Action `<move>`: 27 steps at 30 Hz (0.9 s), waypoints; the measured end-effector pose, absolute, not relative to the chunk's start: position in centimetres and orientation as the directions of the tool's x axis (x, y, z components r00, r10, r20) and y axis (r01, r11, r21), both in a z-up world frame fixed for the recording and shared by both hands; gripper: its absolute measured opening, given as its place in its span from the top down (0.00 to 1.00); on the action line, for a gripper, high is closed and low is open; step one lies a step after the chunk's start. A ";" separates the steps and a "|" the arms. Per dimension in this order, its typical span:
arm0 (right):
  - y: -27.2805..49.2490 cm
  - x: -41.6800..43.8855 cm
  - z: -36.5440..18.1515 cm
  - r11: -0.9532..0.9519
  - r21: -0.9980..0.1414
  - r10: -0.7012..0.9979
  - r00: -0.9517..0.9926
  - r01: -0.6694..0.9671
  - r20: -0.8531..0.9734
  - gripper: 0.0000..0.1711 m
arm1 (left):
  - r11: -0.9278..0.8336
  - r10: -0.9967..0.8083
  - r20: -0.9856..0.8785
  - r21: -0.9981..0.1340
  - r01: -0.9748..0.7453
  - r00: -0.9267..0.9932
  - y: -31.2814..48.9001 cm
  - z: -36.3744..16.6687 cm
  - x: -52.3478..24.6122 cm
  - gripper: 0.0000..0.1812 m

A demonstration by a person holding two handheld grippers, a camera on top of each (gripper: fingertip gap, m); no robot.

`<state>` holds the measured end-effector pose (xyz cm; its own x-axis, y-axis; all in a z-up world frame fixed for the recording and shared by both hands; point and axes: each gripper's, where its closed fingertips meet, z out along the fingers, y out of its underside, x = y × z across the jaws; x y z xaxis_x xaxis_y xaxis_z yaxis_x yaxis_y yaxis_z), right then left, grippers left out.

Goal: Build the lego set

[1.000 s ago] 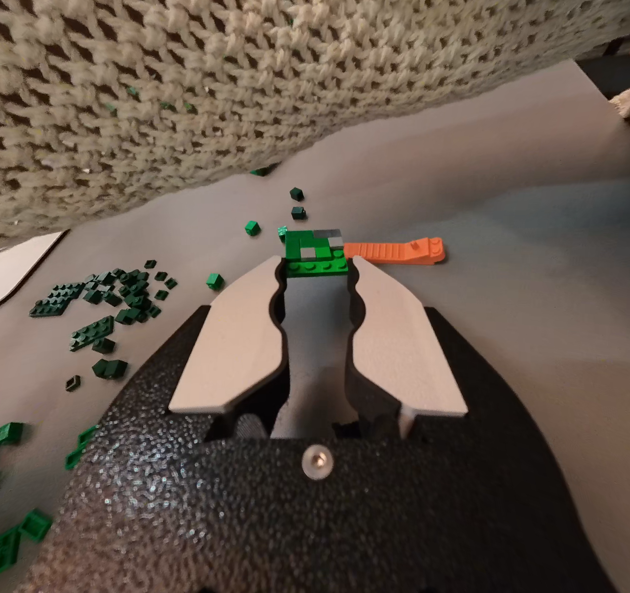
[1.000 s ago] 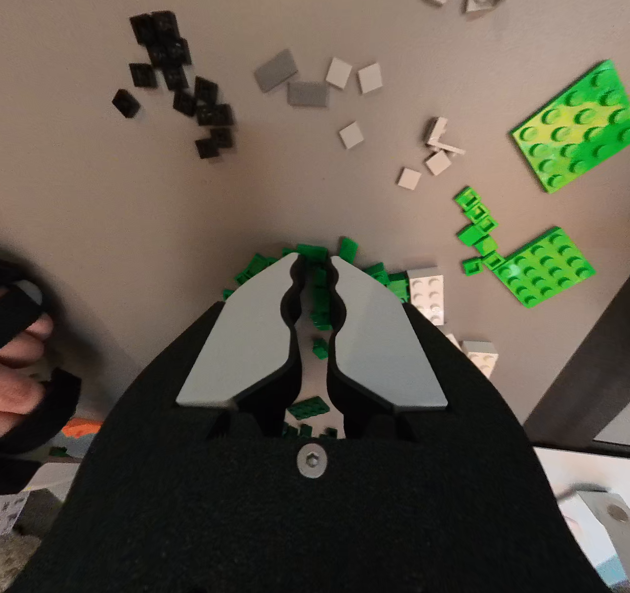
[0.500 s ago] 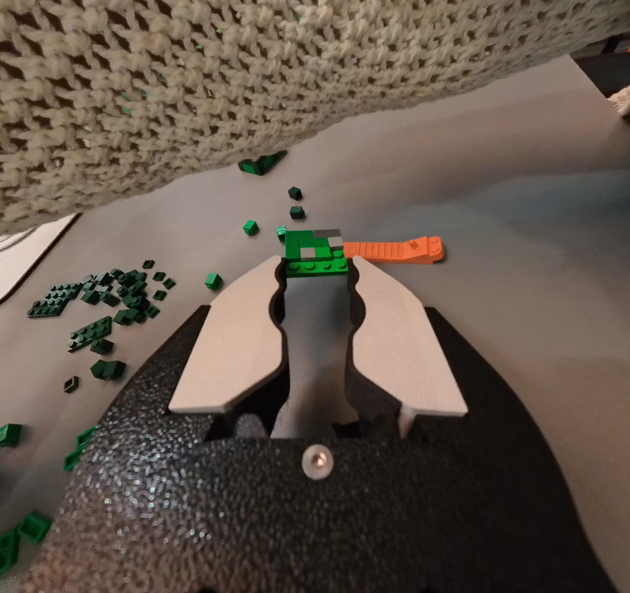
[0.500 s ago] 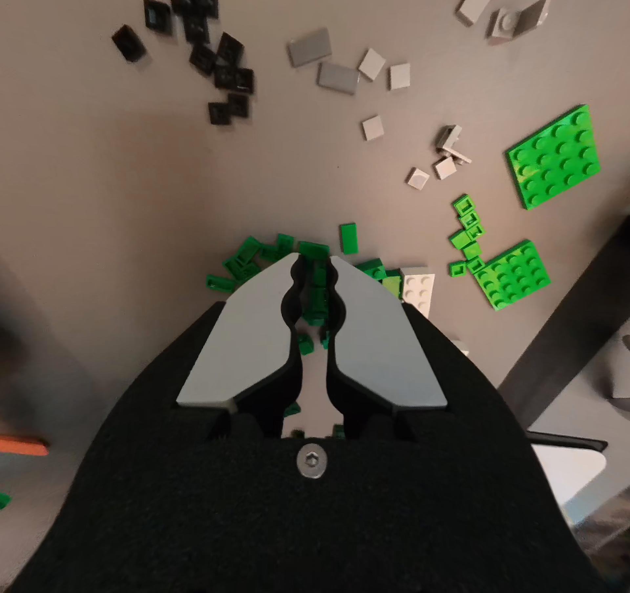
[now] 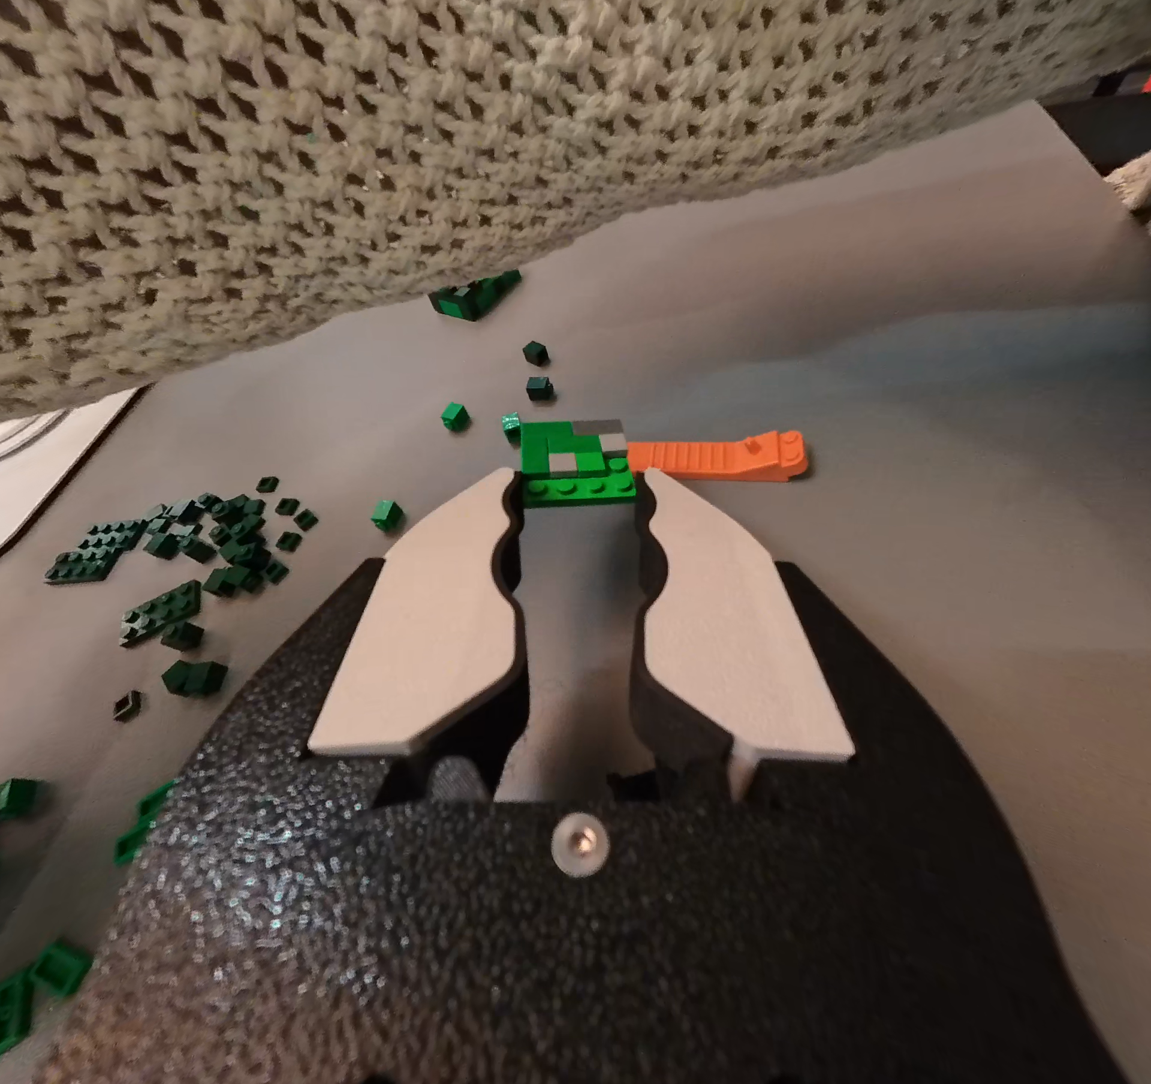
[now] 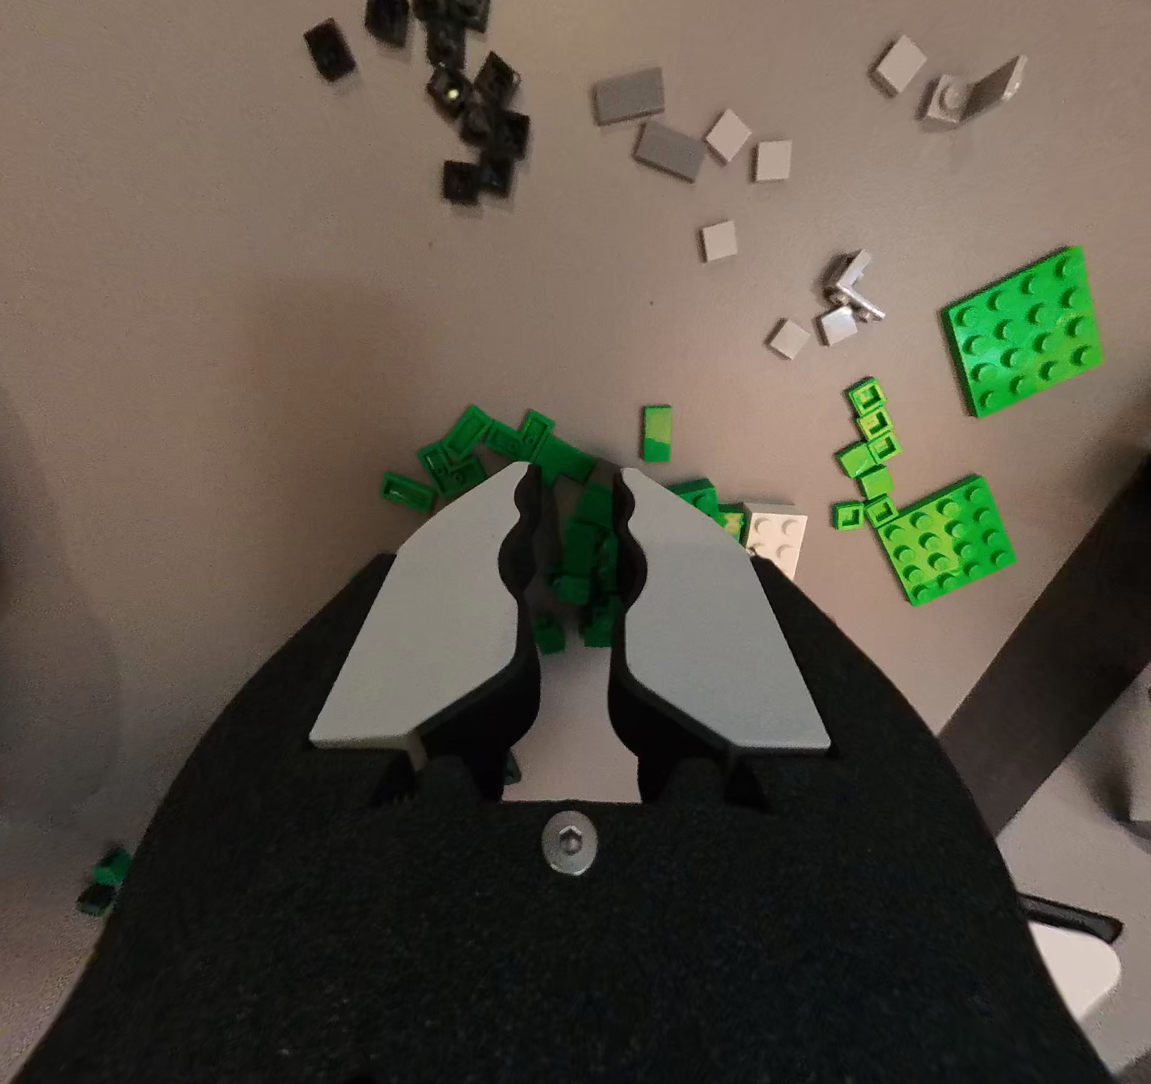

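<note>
A cream knitted sleeve [image 5: 436, 120] (loosely woven) hangs over the grey table [image 5: 872, 369].

no legible text, no labels, no numbers, no signs

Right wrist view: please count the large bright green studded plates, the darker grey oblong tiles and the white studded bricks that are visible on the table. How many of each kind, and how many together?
large bright green studded plates: 2
darker grey oblong tiles: 2
white studded bricks: 1
Total: 5
</note>
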<state>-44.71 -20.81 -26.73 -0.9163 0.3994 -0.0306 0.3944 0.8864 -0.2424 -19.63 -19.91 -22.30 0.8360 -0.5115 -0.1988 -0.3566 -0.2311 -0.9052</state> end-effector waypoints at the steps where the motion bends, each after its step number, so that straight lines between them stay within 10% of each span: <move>1: -20.8 -44.5 -26.7 0.892 -0.244 0.385 -0.922 0.382 -0.034 0.88 | -0.231 -0.511 -0.198 -0.906 -0.356 0.836 -19.9 -22.3 -19.6 0.81; 27: -21.0 -43.5 -25.0 0.856 -0.385 0.387 -0.921 0.345 0.036 0.90 | -0.235 -0.499 -0.172 -0.917 -0.323 0.850 -19.8 -22.0 -20.0 0.81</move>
